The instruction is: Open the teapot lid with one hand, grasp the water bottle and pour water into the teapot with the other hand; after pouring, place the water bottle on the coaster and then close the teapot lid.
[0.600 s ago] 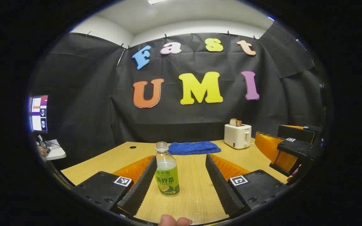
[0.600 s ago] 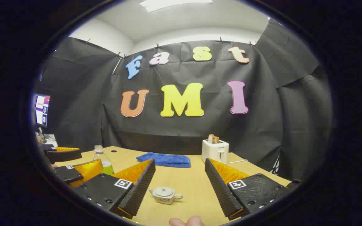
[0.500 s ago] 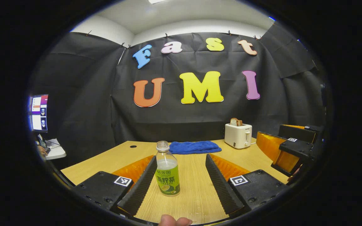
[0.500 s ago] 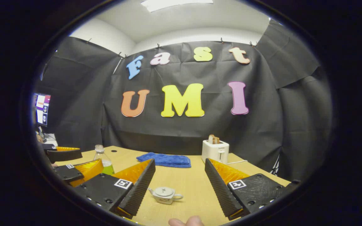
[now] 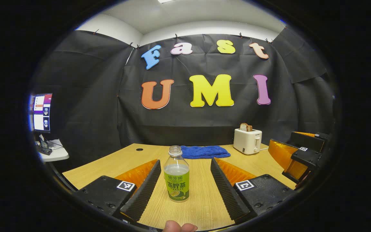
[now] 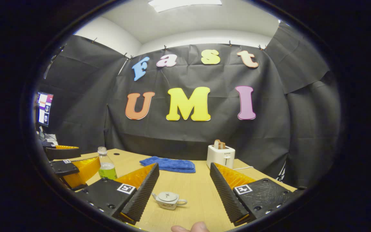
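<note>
At the bottom edge of the left gripper view we see a fingertip (image 5: 179,227), cut off by the rim. Just above it the left gripper (image 5: 183,190) stands spread wide, and the water bottle (image 5: 176,175) rises upright between its fingers, touching neither, with bare table (image 5: 114,162) on both sides of it. The bottle has no cap; its label is too small for us to make out.

In the right gripper view the right gripper (image 6: 183,190) is likewise spread, and the small white teapot (image 6: 168,199), lid on, sits low at centre between the fingers, nearer the left one, apart from both. Another fingertip (image 6: 190,227) is clipped at the bottom edge.

Farther back lie a blue towel (image 6: 169,163) and a white toaster (image 6: 220,156) holding bread, near the table's far edge. At the left margin a monitor (image 5: 40,112) is partly cut off.
</note>
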